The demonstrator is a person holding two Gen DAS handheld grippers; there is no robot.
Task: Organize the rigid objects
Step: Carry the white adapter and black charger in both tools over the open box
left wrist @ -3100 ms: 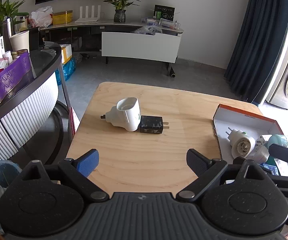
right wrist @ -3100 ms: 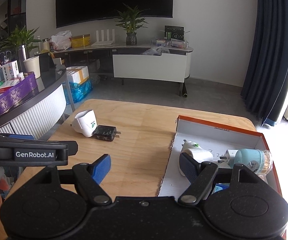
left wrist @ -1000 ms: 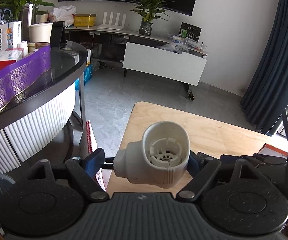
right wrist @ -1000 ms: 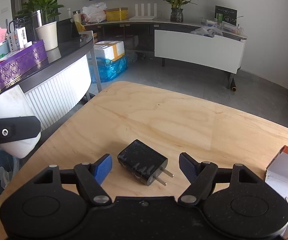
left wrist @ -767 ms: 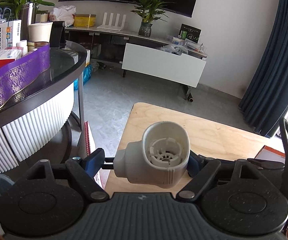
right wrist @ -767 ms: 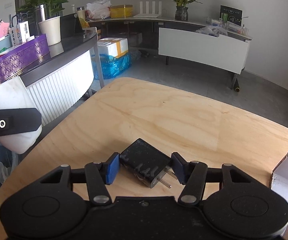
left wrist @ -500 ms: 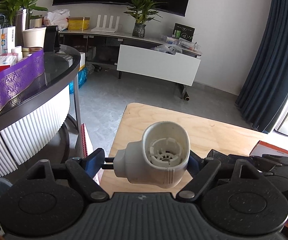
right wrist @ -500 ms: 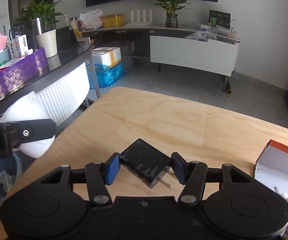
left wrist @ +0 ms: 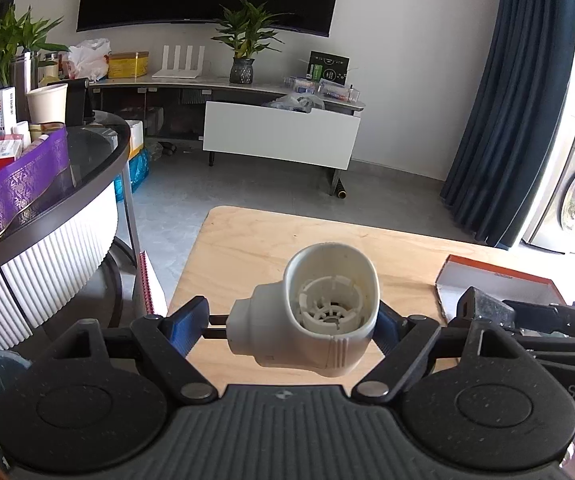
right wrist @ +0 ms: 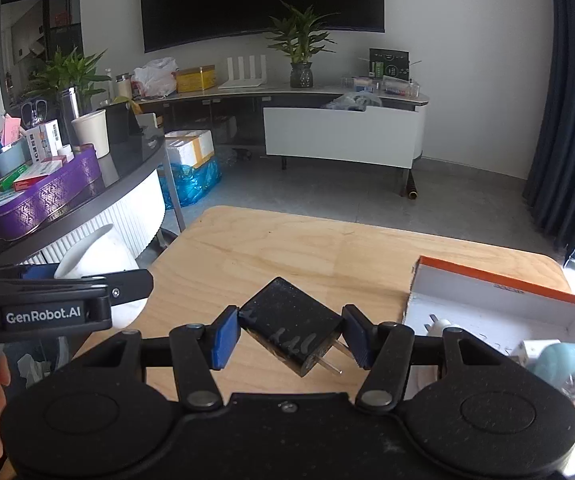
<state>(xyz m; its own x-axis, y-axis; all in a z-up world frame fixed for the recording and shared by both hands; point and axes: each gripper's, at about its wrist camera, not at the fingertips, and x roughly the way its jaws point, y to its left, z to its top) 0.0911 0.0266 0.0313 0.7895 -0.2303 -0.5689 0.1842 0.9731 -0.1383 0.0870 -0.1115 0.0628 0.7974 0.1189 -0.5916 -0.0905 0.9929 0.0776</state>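
Note:
My left gripper is shut on a white plug adapter and holds it above the wooden table. The adapter also shows in the right wrist view, at the left. My right gripper is shut on a black USB charger, its two prongs pointing right, held above the table. The charger also shows in the left wrist view, near the box. An orange-rimmed white box at the right holds white adapters and a pale blue object.
A curved dark counter with a purple tray, cup and boxes stands to the left of the table. A TV bench with plant and router is at the far wall. A dark curtain hangs at the right.
Both grippers have lifted with their objects and shifted right toward the box. The right gripper closed on the black charger about 0.8 s ago and has held it since.

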